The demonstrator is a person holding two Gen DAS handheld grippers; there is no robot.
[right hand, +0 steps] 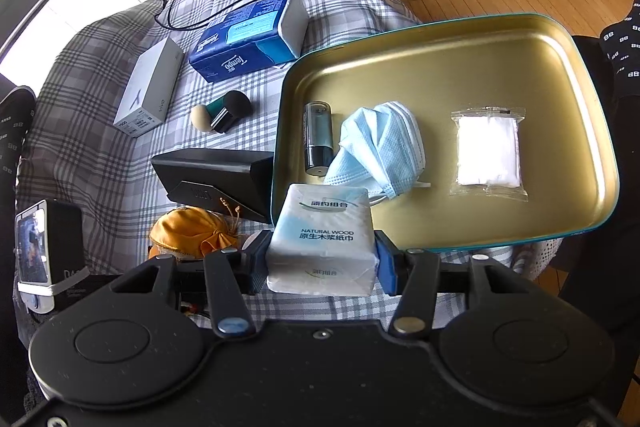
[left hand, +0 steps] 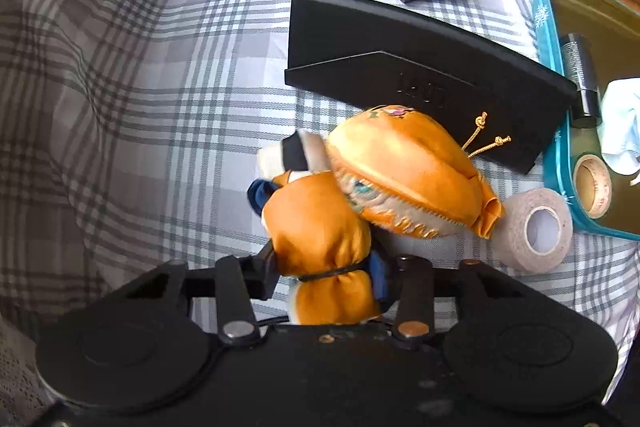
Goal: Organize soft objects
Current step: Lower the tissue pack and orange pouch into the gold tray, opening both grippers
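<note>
Okay, both tools clamped: left tool (left hand: 326, 267) on orange doll (left hand: 360, 187), right tool (right hand: 322, 259) on tissue pack (right hand: 324, 239); lower pack flat into tray (right hand: 440, 67) beside mask (right hand: 380, 147)

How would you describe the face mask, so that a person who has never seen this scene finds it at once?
Look for the big gold tray with a teal rim on the checked cloth. Inside it, between a dark small bottle and a clear packet of white pads, lies the face mask. It is the only pale blue, crumpled, pleated thing in the tray.
</note>
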